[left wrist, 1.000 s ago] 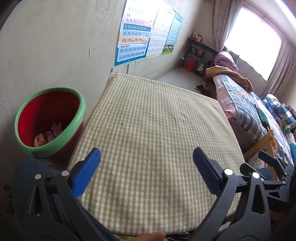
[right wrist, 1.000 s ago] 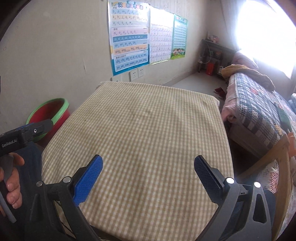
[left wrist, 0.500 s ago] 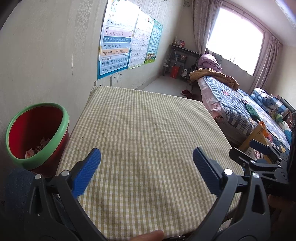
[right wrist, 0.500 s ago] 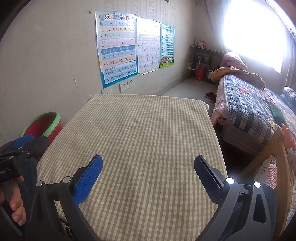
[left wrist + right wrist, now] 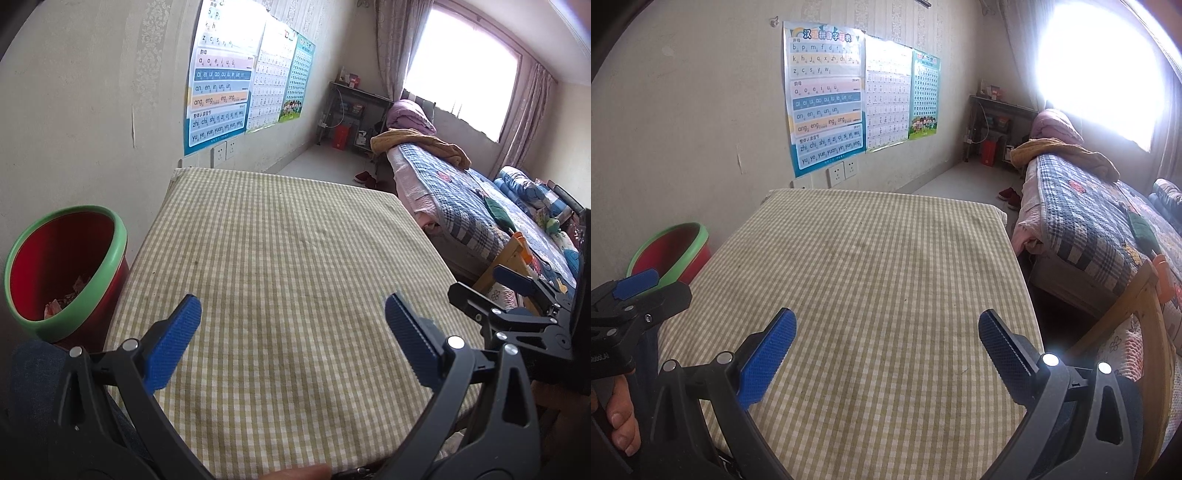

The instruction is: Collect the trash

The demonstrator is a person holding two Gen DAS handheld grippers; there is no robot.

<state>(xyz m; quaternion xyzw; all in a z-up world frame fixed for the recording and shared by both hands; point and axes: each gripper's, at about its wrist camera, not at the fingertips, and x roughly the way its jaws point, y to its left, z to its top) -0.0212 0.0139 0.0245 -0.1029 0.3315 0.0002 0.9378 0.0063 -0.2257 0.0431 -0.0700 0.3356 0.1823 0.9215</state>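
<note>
A red trash bin with a green rim (image 5: 66,269) stands left of the checked table (image 5: 288,266); crumpled wrappers (image 5: 64,297) lie at its bottom. In the right wrist view the bin (image 5: 674,251) shows at the table's left edge. My left gripper (image 5: 293,325) hangs open above the table's near part, nothing between its blue pads. My right gripper (image 5: 886,339) is also open and empty above the cloth. No trash lies on the cloth. Each gripper shows in the other's view: the right one (image 5: 517,295), the left one (image 5: 631,291).
Posters (image 5: 827,99) and sockets (image 5: 842,171) are on the wall behind the table. A bed with a plaid quilt (image 5: 1100,218) lies to the right, a wooden chair back (image 5: 1145,310) nearer. A shelf (image 5: 351,110) stands by the window. A hand (image 5: 620,424) holds the left gripper's grip.
Both grippers tilted upward and pulled back a little, so more wall and room shows. The bin has slid lower left in the left wrist view. Jaws stayed open.
</note>
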